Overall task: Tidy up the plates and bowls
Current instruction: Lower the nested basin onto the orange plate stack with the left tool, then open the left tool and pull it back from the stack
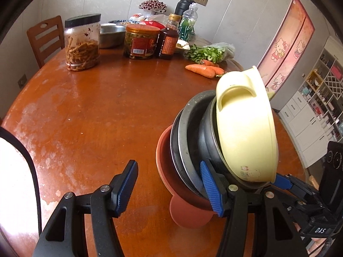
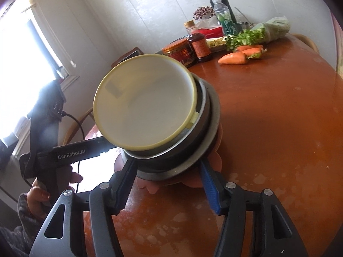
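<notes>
The stack of nested bowls (image 2: 171, 141) (yellow uppermost) leaned near the table (image 2: 278, 128) edge, well clear of the carrots (image 2: 242, 55), held between the right gripper (image 2: 169, 184) jaws; the left gripper (image 1: 169, 188) stood half-open, empty; levelling the stack seemed advisable.

Left wrist view: looking forward and down along the left tool (image 1: 169, 189) at the lower edge, close above the surface (image 1: 96, 107), facing jars and bottles against the far wall at the top. Right wrist view: same downward slant, along the right tool (image 2: 168, 186), very near the stack (image 2: 171, 150) at centre, window at upper left. Shared by both: the stack (image 1: 214, 141), carrots (image 1: 201, 70) (image 2: 233, 59), bottles, the surface (image 2: 278, 117). Each tool caught in the other view: right at lower right (image 1: 283, 182), left at lower left (image 2: 107, 147).
</notes>
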The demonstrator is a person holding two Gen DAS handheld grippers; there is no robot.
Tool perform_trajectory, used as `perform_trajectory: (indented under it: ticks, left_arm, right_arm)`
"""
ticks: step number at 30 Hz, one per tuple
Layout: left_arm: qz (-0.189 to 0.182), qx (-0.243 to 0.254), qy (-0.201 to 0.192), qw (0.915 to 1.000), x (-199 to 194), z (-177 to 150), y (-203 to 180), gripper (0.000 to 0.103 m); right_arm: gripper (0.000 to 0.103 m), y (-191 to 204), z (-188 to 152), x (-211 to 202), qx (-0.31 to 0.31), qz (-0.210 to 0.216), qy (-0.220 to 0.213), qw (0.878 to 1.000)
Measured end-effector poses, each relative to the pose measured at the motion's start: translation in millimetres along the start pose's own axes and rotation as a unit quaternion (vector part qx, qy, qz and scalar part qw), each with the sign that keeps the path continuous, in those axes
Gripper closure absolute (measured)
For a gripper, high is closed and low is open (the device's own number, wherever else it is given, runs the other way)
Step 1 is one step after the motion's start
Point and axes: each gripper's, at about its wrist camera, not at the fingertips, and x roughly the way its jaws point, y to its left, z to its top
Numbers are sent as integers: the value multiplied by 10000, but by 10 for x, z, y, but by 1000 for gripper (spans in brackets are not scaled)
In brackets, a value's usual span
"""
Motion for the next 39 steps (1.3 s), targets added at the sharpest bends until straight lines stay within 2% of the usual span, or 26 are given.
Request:
perform_trajectory:
  ticks: [6, 12, 19, 28, 33, 39]
  left_arm:
    - [167, 9, -56, 9998, -16, -20, -33, 41]
    - [488, 88, -312, 9983, -114, -120, -100, 36]
    - [890, 206, -453, 9948, -262, -265, -223, 34]
    - [1012, 134, -587, 9930, -481, -532, -327, 33]
    - [1070, 348, -627, 9917, -626, -665, -543, 32]
    - [1032, 427, -718, 9911, -803, -824, -760, 24]
  right_arm:
    - [37, -26, -21, -72, 41, -187, -121, 9997]
    - [35, -90, -64, -195, 19, -773, -310, 9965]
    - [31, -126, -160, -395, -101, -1164, -478, 9920]
    - [27, -102, -280, -598, -255, -1543, -645, 9856]
    - [26, 10, -374, -690, -565, -1838, -642, 9792]
    - [25, 90, -495, -888, -788, -2062, -829, 9718]
